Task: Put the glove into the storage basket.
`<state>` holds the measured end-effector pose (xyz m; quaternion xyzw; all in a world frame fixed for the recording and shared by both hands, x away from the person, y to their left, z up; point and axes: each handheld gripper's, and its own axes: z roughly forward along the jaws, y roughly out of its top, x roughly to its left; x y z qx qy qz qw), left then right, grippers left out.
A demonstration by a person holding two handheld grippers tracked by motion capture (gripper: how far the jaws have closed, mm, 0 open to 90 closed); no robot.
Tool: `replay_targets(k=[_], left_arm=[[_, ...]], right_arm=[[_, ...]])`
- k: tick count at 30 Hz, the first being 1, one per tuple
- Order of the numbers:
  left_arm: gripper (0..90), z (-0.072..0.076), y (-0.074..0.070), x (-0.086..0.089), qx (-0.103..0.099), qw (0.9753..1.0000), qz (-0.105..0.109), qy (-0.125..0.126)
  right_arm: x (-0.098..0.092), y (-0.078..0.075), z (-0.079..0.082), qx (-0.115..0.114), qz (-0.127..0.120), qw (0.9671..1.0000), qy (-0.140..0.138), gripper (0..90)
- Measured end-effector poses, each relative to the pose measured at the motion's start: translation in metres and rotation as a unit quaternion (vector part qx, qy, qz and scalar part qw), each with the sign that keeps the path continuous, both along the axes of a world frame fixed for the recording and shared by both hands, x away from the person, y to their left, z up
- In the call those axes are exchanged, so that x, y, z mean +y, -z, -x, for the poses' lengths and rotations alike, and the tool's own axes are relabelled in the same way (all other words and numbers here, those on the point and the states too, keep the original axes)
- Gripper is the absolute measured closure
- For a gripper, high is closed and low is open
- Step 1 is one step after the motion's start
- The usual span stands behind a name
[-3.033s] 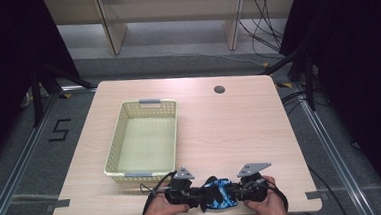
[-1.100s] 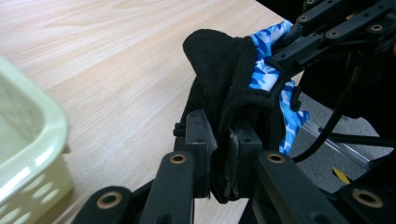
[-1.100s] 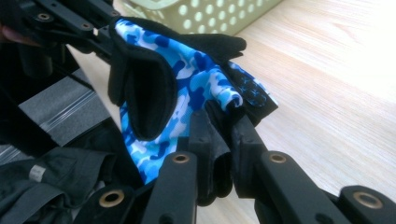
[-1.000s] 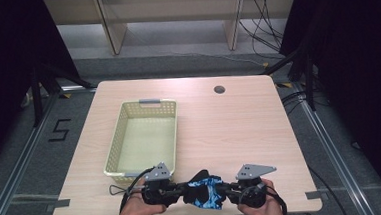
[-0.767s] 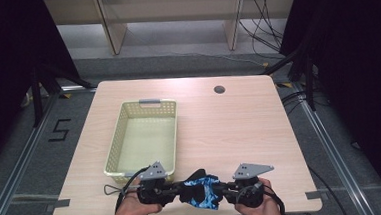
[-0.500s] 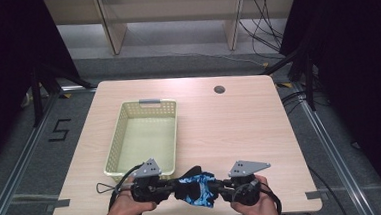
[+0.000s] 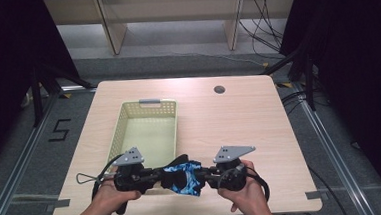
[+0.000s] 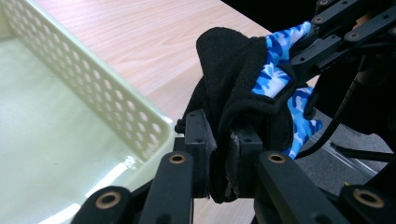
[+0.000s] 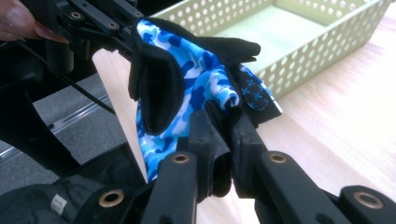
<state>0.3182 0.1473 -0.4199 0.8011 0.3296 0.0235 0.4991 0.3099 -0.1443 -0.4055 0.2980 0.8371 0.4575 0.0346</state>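
The counter (image 7: 239, 119) is the biggest thing I work over, pale wood with a small round port (image 7: 219, 89) near its 1 o'clock edge. The pale green perforated basket (image 7: 124, 122) sits left of centre, running from the middle toward 7 o'clock, with nothing in it as far as I can see.

At 6 o'clock, just off the basket's near right corner, I hold the glove (image 7: 184, 177), black fleece with blue camouflage fabric, stretched between my two tools above the counter's front edge. The left hand-held gripper (image 7: 158, 175) has its jaws pinched on a black fold of the glove; the left gripper view shows the cloth squeezed between the pads, with the basket wall just beside it at 9 o'clock. The right hand-held gripper (image 7: 206, 174) is likewise clamped on the glove's other end, blue fabric bunching above its jaws in the right gripper view.

I judge the step in hand is carrying the glove to the basket. To do it well, I should move both tools together toward 10 o'clock, keeping the pinches firm and the glove lifted over the rim. The dangling blue part could catch the rim, though I can't quite tell how low it hangs. Release only once it's over the basket floor.
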Motion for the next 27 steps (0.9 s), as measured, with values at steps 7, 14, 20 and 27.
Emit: replay_targets(k=[7,14,20,27], left_arm=[[80.0,-0.005,-0.007,0.013,-0.004,0.9999,-0.003,-0.011],[79.8,-0.010,-0.013,0.022,-0.010,0.9998,-0.011,-0.015],[79.8,-0.017,-0.020,0.031,-0.023,0.9993,-0.015,-0.023],[79.5,-0.034,-0.026,0.047,-0.018,0.9988,-0.026,-0.036]], right_arm=[[0.014,-0.011,-0.011,-0.016,0.009,0.9997,-0.017,81.6],[0.025,-0.018,-0.016,-0.008,0.006,0.9997,-0.024,81.7],[0.037,-0.025,-0.026,-0.005,0.001,0.9995,-0.031,81.7],[0.056,-0.034,-0.045,-0.008,0.006,0.9996,-0.027,81.7]])
